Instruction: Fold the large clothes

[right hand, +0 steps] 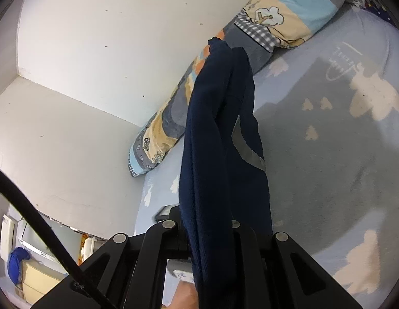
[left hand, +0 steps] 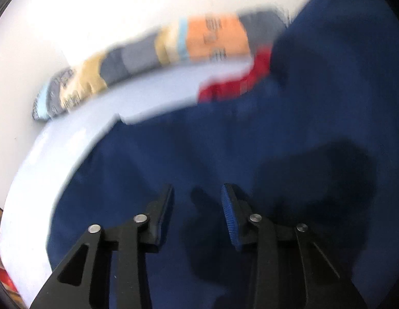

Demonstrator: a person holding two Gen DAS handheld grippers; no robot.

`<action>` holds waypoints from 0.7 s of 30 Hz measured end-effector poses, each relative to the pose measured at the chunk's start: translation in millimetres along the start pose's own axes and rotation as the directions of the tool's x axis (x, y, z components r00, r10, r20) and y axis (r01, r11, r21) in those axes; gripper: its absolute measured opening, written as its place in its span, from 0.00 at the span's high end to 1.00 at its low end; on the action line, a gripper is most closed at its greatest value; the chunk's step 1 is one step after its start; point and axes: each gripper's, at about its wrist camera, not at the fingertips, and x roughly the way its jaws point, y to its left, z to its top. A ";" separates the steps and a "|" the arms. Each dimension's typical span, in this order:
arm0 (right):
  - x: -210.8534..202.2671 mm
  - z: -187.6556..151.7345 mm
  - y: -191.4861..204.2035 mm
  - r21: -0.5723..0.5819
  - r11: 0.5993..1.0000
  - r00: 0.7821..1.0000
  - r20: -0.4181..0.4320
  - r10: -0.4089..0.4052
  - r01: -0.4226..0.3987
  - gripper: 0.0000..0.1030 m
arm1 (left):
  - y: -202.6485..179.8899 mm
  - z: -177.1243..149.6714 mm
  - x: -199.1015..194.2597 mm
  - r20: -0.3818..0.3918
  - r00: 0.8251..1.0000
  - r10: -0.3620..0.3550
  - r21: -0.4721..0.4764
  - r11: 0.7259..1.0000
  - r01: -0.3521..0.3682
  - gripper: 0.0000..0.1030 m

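Observation:
A large navy blue garment [left hand: 250,141] lies spread across the bed and fills most of the blurred left wrist view. My left gripper [left hand: 198,190] hovers just over it, its jaws apart, and I see no cloth between the pads. A red patch [left hand: 232,82] shows at the garment's far edge. In the right wrist view a bunched fold of the same navy garment [right hand: 220,128], with a grey stripe [right hand: 248,154], rises up out of my right gripper [right hand: 207,219]. That gripper is shut on the fold, and the cloth hides its fingertips.
The bed has a light blue sheet [right hand: 328,128] with cloud prints. A long patchwork bolster [right hand: 250,38] lies along the white wall [right hand: 96,51]. A black cable [right hand: 32,219] crosses the lower left. Cardboard boxes and a blue bag [right hand: 16,260] sit beyond the bed.

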 end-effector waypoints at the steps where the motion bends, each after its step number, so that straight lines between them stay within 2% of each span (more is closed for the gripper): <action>1: 1.1 0.0 2.5 -0.003 1.000 1.000 -0.004 0.008 -0.008 0.89 | -1.8 1.1 1.4 0.003 1.000 -0.020 0.006 1.000 0.020 0.43; 2: 3.6 0.6 4.4 -0.006 1.000 1.000 -0.006 0.016 -0.016 0.89 | -5.5 -0.8 8.3 -0.026 0.998 -0.052 0.016 0.999 0.052 0.37; 3: 4.1 -0.5 6.7 -0.005 1.000 1.000 -0.006 0.017 -0.017 0.89 | -11.7 -7.6 23.5 -0.089 0.992 -0.084 0.038 0.995 0.087 0.37; 6: 14.7 -6.4 8.2 0.004 1.000 0.999 -0.028 0.022 -0.022 0.89 | -0.8 -9.1 25.8 -0.092 0.988 -0.126 -0.017 0.992 0.125 0.37; 8: 15.5 -7.0 13.4 -0.010 1.000 0.999 -0.028 0.016 -0.017 0.89 | 17.6 -1.3 19.7 -0.098 0.978 -0.184 -0.069 0.982 0.178 0.37; 9: 14.8 -6.5 16.2 -0.012 1.000 1.000 -0.022 0.022 -0.022 0.89 | 35.1 3.2 12.2 -0.070 0.982 -0.175 -0.103 0.981 0.167 0.36; 10: 14.1 -6.1 19.2 -0.014 1.000 0.999 -0.020 0.025 -0.025 0.89 | 41.9 6.0 8.0 -0.060 0.987 -0.151 -0.109 0.984 0.144 0.30; 12: 14.8 -6.1 26.7 -0.026 0.999 1.000 -0.020 0.025 -0.025 0.89 | 66.7 3.2 4.0 -0.046 0.995 -0.084 -0.119 0.990 0.078 0.27; 13: 17.0 -7.0 30.3 -0.027 0.999 1.000 -0.019 0.025 -0.025 0.89 | 78.0 -0.2 9.2 -0.059 0.996 -0.061 -0.127 0.991 0.053 0.26; 14: 19.8 -7.8 33.4 -0.030 0.999 1.000 -0.022 0.022 -0.023 0.89 | 91.1 -7.8 21.9 -0.105 0.993 -0.044 -0.140 0.990 0.030 0.26; 16: 26.6 -10.5 42.5 -0.039 0.999 1.000 -0.026 0.012 -0.013 0.89 | 98.6 -24.0 46.7 -0.192 0.979 -0.062 -0.131 0.991 0.037 0.25; 18: 34.2 -12.1 51.3 -0.040 0.999 0.999 -0.031 0.010 -0.011 0.89 | 103.4 -27.9 43.8 -0.168 0.983 -0.075 -0.107 0.993 0.057 0.25; 19: 38.6 -12.9 57.1 -0.041 0.999 1.000 -0.029 0.006 -0.007 0.89 | 110.8 -24.2 38.5 -0.173 0.981 -0.087 -0.122 0.990 0.066 0.25; 21: 47.1 -14.7 68.7 -0.052 0.999 0.999 -0.032 -0.011 0.010 0.89 | 135.3 -15.3 19.8 -0.106 0.987 -0.122 -0.206 0.974 0.098 0.25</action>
